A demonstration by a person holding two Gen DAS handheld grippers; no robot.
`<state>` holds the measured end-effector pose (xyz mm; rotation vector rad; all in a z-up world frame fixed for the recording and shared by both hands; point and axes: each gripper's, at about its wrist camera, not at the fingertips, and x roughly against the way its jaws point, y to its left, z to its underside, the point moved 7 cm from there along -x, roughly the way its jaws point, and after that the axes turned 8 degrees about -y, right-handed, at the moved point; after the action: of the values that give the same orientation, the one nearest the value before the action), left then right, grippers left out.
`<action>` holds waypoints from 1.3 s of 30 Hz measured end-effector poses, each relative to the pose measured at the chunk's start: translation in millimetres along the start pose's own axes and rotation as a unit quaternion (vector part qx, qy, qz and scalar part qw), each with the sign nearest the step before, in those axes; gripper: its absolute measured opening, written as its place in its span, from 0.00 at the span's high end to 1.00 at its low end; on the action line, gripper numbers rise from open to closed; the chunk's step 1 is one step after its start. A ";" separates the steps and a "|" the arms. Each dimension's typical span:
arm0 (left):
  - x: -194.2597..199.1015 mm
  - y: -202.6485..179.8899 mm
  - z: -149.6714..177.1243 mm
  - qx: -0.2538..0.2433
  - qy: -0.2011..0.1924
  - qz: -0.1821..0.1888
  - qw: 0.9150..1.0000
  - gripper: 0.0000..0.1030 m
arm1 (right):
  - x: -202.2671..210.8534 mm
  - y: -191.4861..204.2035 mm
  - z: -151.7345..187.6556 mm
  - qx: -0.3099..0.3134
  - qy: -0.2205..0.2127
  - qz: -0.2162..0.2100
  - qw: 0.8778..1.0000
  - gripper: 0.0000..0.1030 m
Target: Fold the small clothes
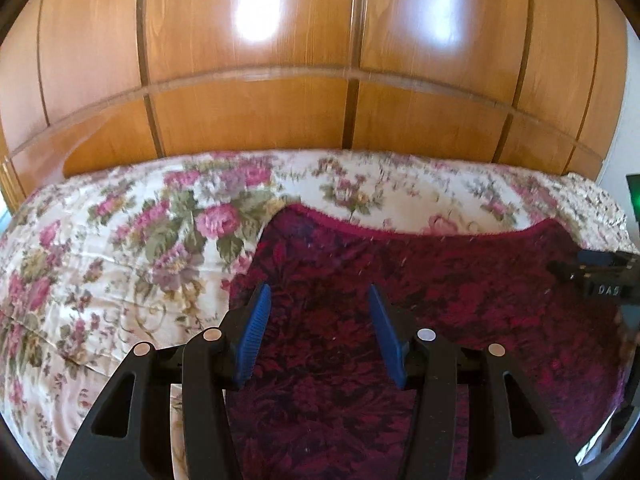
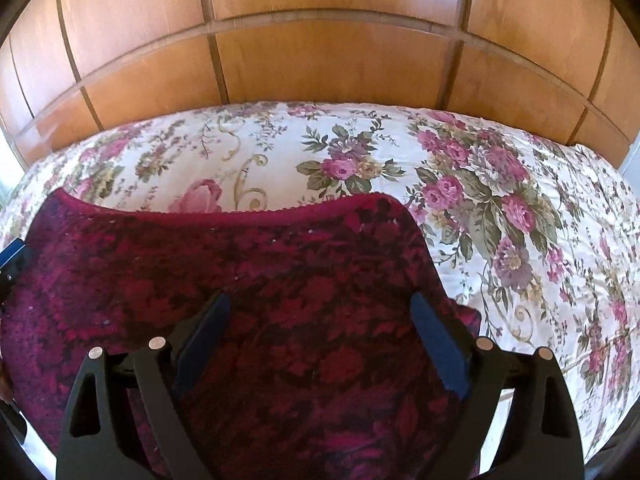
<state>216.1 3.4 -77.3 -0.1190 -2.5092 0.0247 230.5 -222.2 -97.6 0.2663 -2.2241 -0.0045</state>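
Crimson floral garment (image 1: 400, 300) lies spread on floral bedspread (image 1: 120, 260), below wooden headboard (image 1: 320, 120). Left gripper (image 1: 320, 304): jaws part-open, holding nothing, over garment's left side. Right gripper (image 2: 320, 308): jaws wide, holding nothing, over right side. Risk: pads pinch bedspread along with garment, dragging cover; uneven grips skew fold.

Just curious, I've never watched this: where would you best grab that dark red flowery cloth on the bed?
Probably at a far corner of the red cloth, along its trimmed edge, coming from above: it lies flat on the bedspread, so only edges offer a pinch.
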 end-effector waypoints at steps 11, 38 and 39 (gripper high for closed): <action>-27.4 19.9 15.0 0.078 0.039 0.044 0.995 0.52 | -26.1 -18.4 -12.5 -0.067 0.024 -0.044 0.996 0.14; 62.4 -73.8 46.4 0.038 0.019 0.113 0.993 0.49 | 73.1 -64.9 127.5 -0.273 0.025 -0.286 0.918 0.03; 61.8 -76.2 45.5 0.033 0.018 0.102 0.994 0.49 | 75.1 -61.9 129.0 -0.270 0.026 -0.292 0.917 0.03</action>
<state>133.5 -66.4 -74.4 -0.3461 -2.4465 0.1868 96.9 -308.8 -125.2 0.5964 -1.9202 -0.9080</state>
